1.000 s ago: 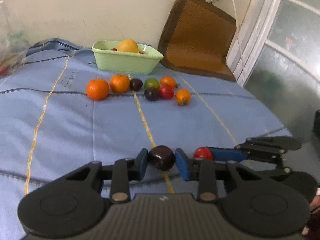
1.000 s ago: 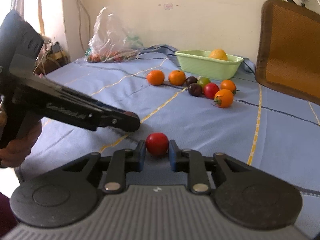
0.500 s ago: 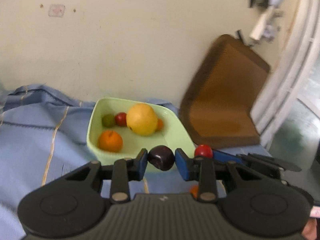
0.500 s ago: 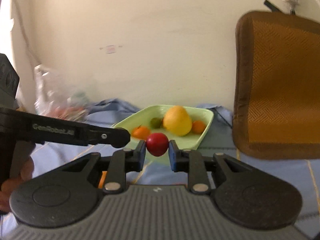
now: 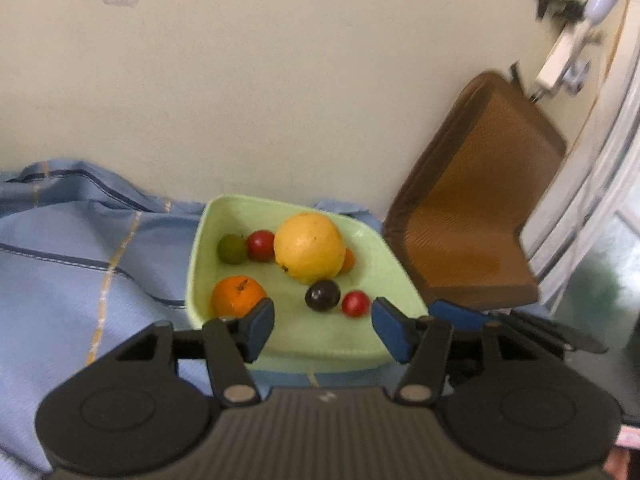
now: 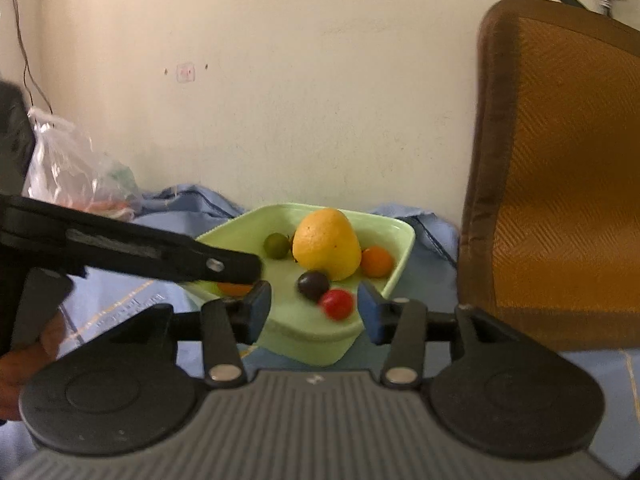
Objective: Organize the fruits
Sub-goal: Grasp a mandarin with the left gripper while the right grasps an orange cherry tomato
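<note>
The bowl (image 5: 200, 248) was pale green. It held a yellow citrus (image 5: 309, 248), an orange (image 5: 237, 300), a dark purple plum (image 5: 322, 295), red tomatoes (image 5: 355, 303) and a green fruit (image 5: 231, 249). The cloth (image 5: 80, 248), at left of frame, was blue with yellow stripes. The gripper pads (image 5: 260, 326) were blue.

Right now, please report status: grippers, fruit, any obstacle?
Left gripper open, empty. Right gripper open, empty. Plum and red tomato lie in the green bowl. Nothing blocks the bowl.

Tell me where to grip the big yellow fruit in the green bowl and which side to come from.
Grip the yellow fruit across its widest middle, coming from above. It stands taller than everything else in the bowl, while a dark plum and an orange crowd its base, so the sides are probably blocked low down.
</note>
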`<action>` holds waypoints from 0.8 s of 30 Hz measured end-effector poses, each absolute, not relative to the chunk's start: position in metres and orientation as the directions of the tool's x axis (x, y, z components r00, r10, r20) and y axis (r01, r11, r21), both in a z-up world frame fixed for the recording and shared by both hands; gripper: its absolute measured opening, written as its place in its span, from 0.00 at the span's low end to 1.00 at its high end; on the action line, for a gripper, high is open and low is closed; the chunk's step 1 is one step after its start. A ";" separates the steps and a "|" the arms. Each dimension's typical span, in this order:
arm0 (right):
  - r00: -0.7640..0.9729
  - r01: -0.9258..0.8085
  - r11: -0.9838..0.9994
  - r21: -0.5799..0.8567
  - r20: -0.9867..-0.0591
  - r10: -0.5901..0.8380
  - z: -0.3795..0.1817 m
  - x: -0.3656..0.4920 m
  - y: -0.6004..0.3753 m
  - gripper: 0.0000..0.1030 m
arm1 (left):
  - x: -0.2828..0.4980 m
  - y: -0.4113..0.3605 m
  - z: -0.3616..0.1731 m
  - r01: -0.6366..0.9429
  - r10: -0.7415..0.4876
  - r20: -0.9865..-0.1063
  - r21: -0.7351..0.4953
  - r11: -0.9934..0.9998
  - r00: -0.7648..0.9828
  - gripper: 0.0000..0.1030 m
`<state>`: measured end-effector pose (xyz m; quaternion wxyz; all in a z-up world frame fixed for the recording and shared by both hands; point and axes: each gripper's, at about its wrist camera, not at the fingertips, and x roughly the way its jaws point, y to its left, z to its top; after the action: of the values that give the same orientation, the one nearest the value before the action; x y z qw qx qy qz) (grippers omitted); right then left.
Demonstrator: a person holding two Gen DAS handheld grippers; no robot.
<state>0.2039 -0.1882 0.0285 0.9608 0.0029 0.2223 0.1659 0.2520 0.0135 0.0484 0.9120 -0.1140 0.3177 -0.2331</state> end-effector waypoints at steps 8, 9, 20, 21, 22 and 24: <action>0.845 -0.310 0.929 0.203 -0.390 0.367 0.022 0.129 -0.215 0.49 | 0.165 0.069 0.043 0.317 -0.463 -0.422 -0.373 0.872 0.779 0.93; 0.844 -0.296 0.929 0.221 -0.395 0.363 0.018 0.120 -0.219 0.49 | 0.154 0.071 0.039 0.316 -0.448 -0.425 -0.348 0.883 0.787 0.93; 0.843 -0.315 0.946 0.071 -0.438 0.313 0.005 0.073 -0.194 0.49 | 0.132 0.043 0.006 0.334 -0.340 -0.529 -0.110 0.936 0.778 0.83; 0.846 -0.332 0.943 0.025 -0.435 0.309 0.006 0.075 -0.187 0.49 | 0.133 0.042 0.006 0.335 -0.339 -0.528 -0.107 0.936 0.779 0.81; 0.847 -0.353 0.935 -0.031 -0.436 0.305 0.007 0.078 -0.180 0.49 | 0.132 0.042 0.006 0.331 -0.334 -0.526 -0.104 0.938 0.782 0.81; 0.843 -0.374 0.920 -0.119 -0.457 0.284 0.006 0.085 -0.170 0.49 | 0.136 0.042 0.004 0.313 -0.319 -0.544 -0.106 0.944 0.776 0.74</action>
<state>0.0845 -0.1697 0.0061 0.9545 -0.1020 0.2212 0.1722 0.1359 0.0419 0.0036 0.9425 -0.0047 0.2892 -0.1676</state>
